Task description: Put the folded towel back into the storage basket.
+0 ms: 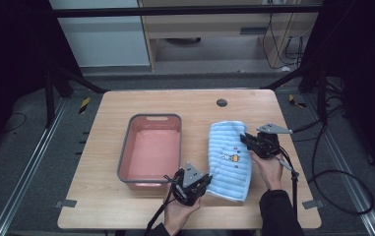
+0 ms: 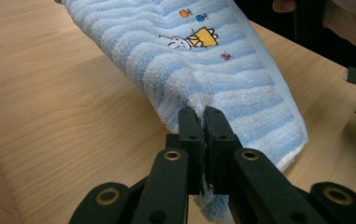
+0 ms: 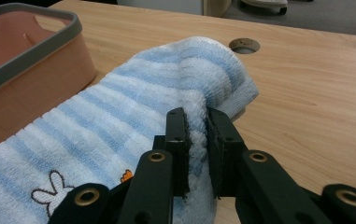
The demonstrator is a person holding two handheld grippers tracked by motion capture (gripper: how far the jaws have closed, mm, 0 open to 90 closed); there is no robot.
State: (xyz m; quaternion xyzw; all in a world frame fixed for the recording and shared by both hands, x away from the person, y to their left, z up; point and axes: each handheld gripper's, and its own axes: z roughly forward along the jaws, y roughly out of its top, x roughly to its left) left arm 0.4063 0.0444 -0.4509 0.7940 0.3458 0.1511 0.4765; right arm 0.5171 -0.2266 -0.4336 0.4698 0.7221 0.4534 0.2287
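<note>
A folded blue-and-white striped towel with a small rabbit print lies on the wooden table, right of the pink bin. My left gripper is shut on the towel's near left corner, a pinch of cloth between its jaws. My right gripper is shut on the towel's far right edge, a thick fold squeezed between its jaws. The person's hands hold both grippers from the near side.
A pink bin with a grey rim stands open just left of the towel; its wall is close in the right gripper view. A round cable hole sits in the table's far part. Cables trail off to the right.
</note>
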